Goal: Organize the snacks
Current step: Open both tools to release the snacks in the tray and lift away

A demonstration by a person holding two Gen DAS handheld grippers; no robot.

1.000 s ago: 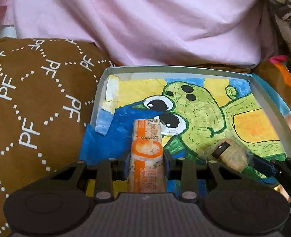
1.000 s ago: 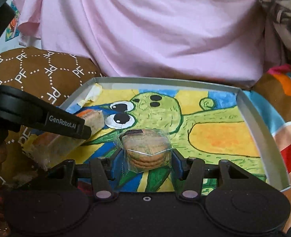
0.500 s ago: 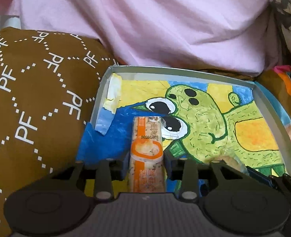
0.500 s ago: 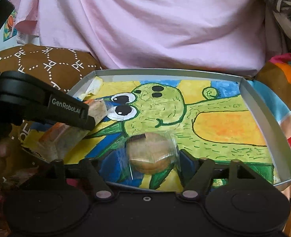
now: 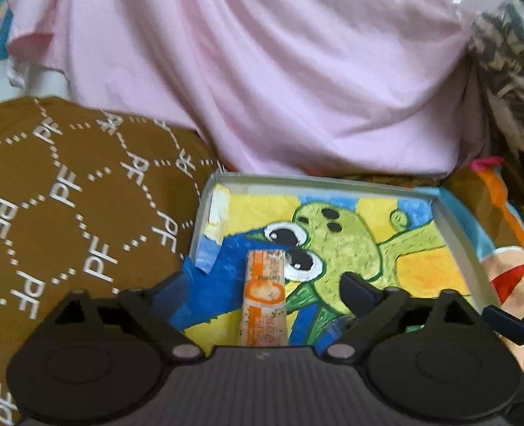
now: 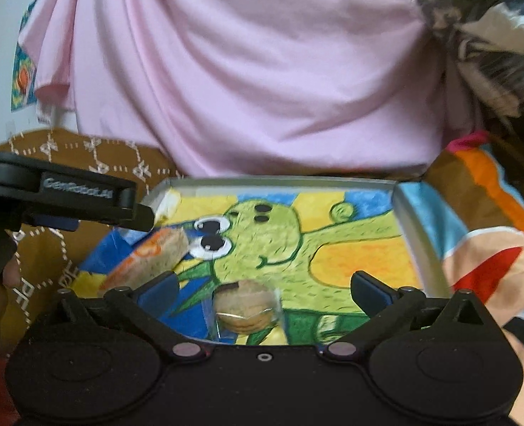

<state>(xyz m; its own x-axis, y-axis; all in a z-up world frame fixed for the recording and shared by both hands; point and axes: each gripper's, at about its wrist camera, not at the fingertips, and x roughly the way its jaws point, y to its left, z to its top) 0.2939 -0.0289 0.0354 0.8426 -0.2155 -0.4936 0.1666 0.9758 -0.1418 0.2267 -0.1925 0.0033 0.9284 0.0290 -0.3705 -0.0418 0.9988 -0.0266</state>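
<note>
both tongs, left (image 5: 263,285) and right (image 6: 263,285), now spreading, have released snack bar (image 5: 263,301) and cookies (image 6: 244,310) into tray (image 6: 283,181).

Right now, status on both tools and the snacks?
Left tool and right tool opening, pads clear. Orange bar and wrapped biscuits lie in tray. Nothing obstructing.

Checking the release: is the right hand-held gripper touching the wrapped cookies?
Apart. The right wrist view shows the opening right hand-held gripper with clear gaps beside the wrapped cookies.
</note>
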